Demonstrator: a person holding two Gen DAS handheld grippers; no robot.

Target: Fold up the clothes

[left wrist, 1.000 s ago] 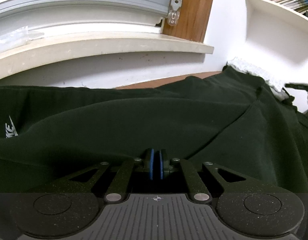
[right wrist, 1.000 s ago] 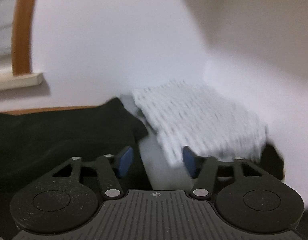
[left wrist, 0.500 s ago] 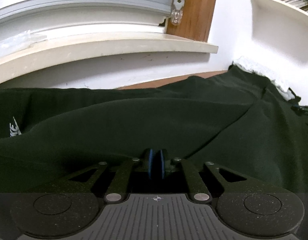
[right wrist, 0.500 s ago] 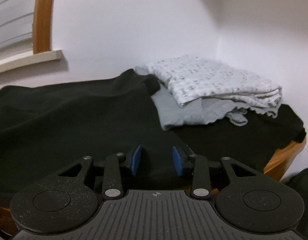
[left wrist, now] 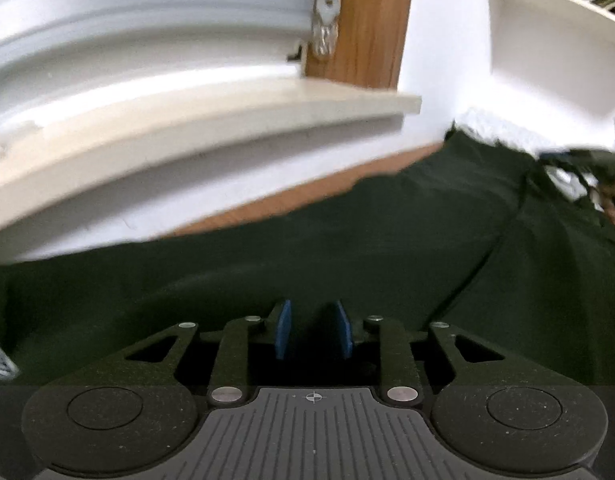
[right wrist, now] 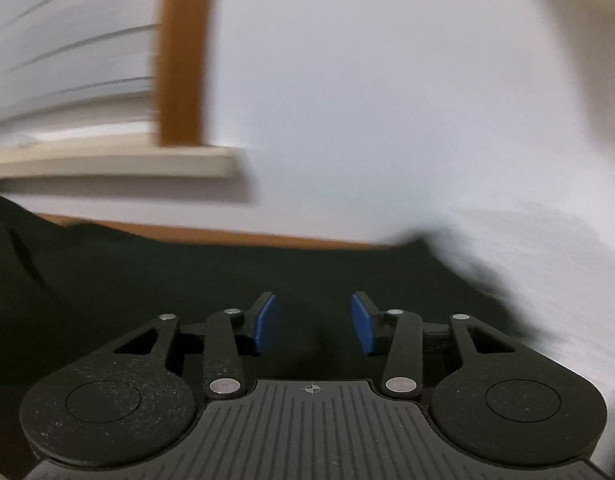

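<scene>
A large black garment [left wrist: 347,248] lies spread over a wooden table and fills the lower half of both views [right wrist: 187,292]. My left gripper [left wrist: 312,330] hovers low over it with a small gap between its blue pads and nothing visibly held. My right gripper [right wrist: 313,324] stands open just above the same cloth, its pads wide apart and empty. Both views are blurred by motion. The other gripper and a hand [left wrist: 611,208] show faintly at the right edge of the left wrist view.
A cream windowsill [left wrist: 195,128] and a wooden window frame [left wrist: 367,20] run behind the table, with a strip of bare wood [left wrist: 307,192] along the wall. A white patterned cloth [left wrist: 503,132] lies at the far right. A white shelf [left wrist: 547,52] hangs above.
My left gripper was shut on the black cloth and has now opened, letting it go. My right gripper has opened wider and swung left, away from the folded pile.
</scene>
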